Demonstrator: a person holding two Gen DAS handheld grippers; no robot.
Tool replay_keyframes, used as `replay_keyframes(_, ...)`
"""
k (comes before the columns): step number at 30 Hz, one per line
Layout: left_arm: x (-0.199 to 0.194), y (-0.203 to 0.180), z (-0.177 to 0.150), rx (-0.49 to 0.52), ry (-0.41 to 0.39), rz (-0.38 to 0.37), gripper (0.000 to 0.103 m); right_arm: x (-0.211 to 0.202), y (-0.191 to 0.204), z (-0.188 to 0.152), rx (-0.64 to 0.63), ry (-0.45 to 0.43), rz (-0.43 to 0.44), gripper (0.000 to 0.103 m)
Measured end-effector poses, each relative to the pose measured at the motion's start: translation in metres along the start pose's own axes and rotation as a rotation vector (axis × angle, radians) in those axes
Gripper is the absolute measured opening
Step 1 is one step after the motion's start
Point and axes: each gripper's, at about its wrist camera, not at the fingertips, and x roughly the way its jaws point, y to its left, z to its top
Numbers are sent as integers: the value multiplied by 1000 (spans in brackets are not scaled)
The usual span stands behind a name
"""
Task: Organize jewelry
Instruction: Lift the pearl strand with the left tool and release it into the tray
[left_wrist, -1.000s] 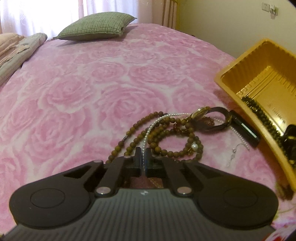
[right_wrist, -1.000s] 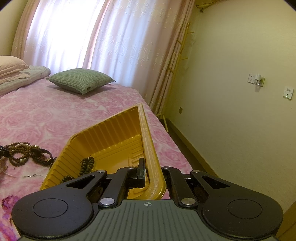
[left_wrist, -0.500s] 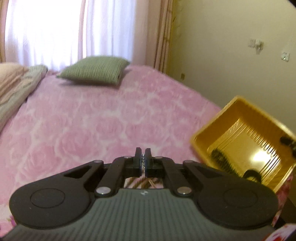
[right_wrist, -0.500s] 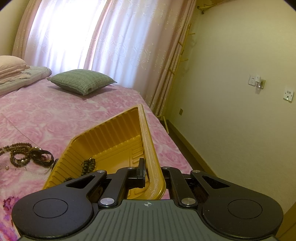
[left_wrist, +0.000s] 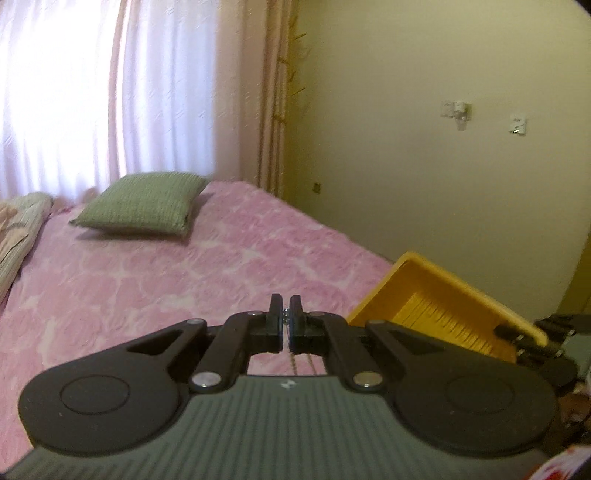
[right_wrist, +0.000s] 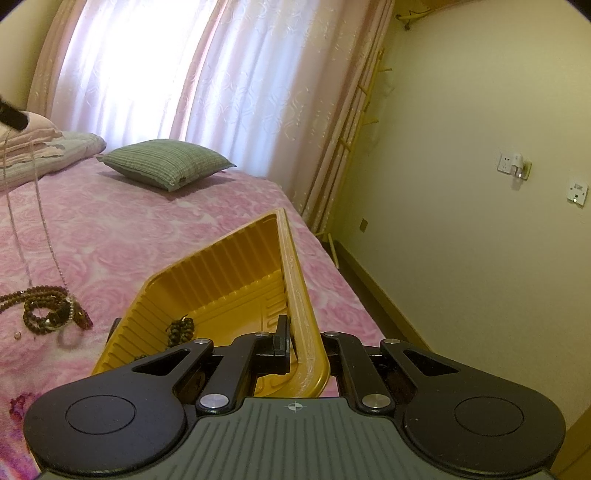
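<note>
My left gripper (left_wrist: 284, 314) is shut on a thin pearl necklace (left_wrist: 285, 319), lifted high above the bed; its strands (right_wrist: 44, 229) hang down at the left of the right wrist view to a pile of brown bead jewelry (right_wrist: 48, 310) on the pink bedspread. My right gripper (right_wrist: 295, 341) is shut on the rim of a yellow plastic tray (right_wrist: 229, 280), tilting it. The tray (left_wrist: 443, 306) also shows at the right of the left wrist view. A dark bead bracelet (right_wrist: 181, 328) lies inside the tray.
A green pillow (right_wrist: 166, 166) lies at the head of the bed, folded bedding (right_wrist: 40, 155) to its left. Curtains (right_wrist: 184, 74) hang behind. The bed's right edge drops to the floor beside a yellow wall (right_wrist: 480, 184).
My left gripper has risen from the jewelry pile with the pearl necklace, so its view swung up from the bedspread to the wall. The right gripper and tray have barely moved.
</note>
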Motion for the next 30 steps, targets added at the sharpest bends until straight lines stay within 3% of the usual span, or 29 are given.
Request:
replay_keyframes(8, 0, -37, 30, 40, -29, -98, 2, -1, 0, 1, 0, -4, 1, 6)
replay_keyframes(16, 25, -77, 37, 38, -25, -201, 2, -3, 0, 3, 8, -6, 5, 6)
replay_keyframes(23, 71, -104, 10, 12, 80, -289, 2, -3, -3, 0, 17, -3, 6, 6)
replay_keyframes(30, 114, -111, -27, 23, 202, -303, 2, -1, -4, 1, 22, -2, 6, 6)
